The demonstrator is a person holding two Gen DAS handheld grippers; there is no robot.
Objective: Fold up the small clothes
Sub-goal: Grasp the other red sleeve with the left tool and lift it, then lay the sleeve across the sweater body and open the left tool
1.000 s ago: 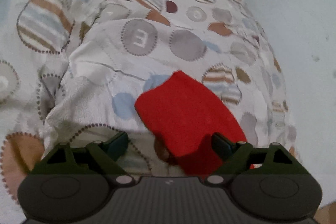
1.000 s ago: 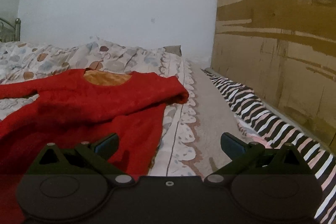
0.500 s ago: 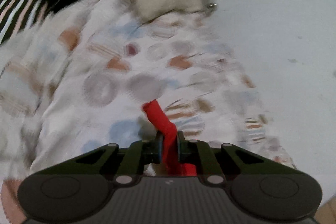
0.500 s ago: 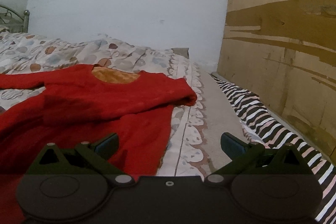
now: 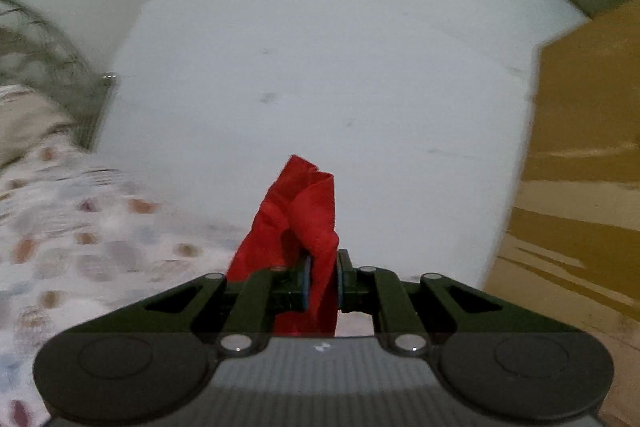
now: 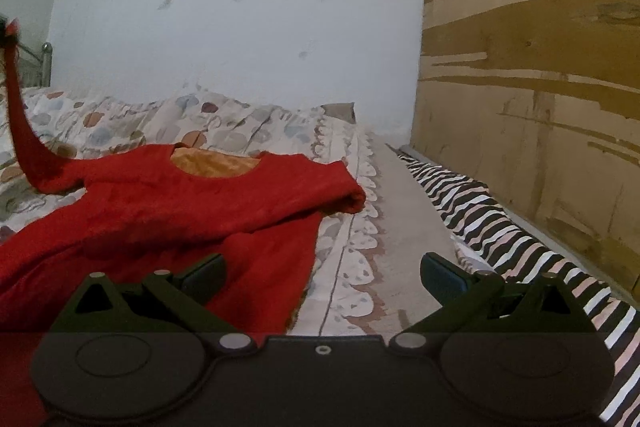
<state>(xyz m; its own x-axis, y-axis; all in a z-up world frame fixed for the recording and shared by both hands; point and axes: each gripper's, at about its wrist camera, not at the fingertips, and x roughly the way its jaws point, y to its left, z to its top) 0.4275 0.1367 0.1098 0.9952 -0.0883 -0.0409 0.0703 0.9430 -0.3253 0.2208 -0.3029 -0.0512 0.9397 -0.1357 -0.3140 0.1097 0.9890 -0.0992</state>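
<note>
Your left hand-held gripper (image 5: 322,281) is clamped on a bunched red sleeve (image 5: 304,211), its blue-edged pads (image 5: 306,283) pressed to either side of the cloth. The sleeve end stands up crumpled above the closed jaws, seen against the pale wall (image 5: 320,47), with the patterned bedspread (image 5: 80,227) blurred at lower left and a metal bed frame (image 5: 60,67) beyond it.

Your right hand-held gripper (image 6: 322,273) hangs open above the bed, jaws spread wide and holding nothing. Ahead of it the red garment (image 6: 180,211) lies spread on the bedspread (image 6: 240,127), its orange lining (image 6: 216,165) showing at the neckline. One sleeve (image 6: 24,131) rises steeply toward the upper left edge of the right wrist view; the other lies flat, its cuff (image 6: 352,199) near the bedspread's scalloped border. A zebra-striped cloth (image 6: 500,227) runs along the wooden panel (image 6: 540,87) at right.
</note>
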